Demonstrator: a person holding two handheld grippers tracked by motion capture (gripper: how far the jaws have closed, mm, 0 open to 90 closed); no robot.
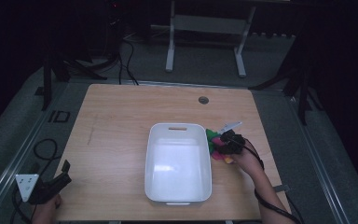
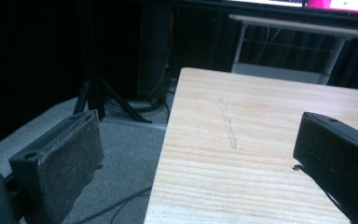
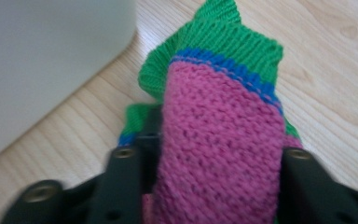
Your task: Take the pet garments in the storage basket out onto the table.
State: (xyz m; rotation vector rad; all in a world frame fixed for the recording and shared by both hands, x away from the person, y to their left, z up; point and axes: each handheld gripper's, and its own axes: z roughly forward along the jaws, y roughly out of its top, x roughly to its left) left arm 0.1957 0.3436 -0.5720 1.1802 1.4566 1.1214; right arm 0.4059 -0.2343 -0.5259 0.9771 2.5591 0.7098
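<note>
A knitted piece in pink, green and blue [image 3: 223, 130] lies on the wooden table [image 1: 121, 121], just right of a white plastic bin [image 1: 177, 126]. From above, the knit [image 1: 212, 138] peeks out beside my right gripper [image 1: 228, 141], which is down on it. In the right gripper view the pink part fills the gap between the jaws of my right gripper [image 3: 212, 154], and the jaws stand partly apart around it. At the table's near left corner my left gripper [image 1: 64, 173] is held still. Its jaws [image 2: 198, 140] are wide apart with nothing between them.
The bin's white wall [image 3: 51, 56] is close on the left of the knit. A round cable hole [image 1: 203, 100] sits at the far side of the table. A faint scratch [image 2: 228, 128] marks the left part. A white stand [image 1: 170, 46] and floor cables [image 1: 44, 149] lie beyond the edges.
</note>
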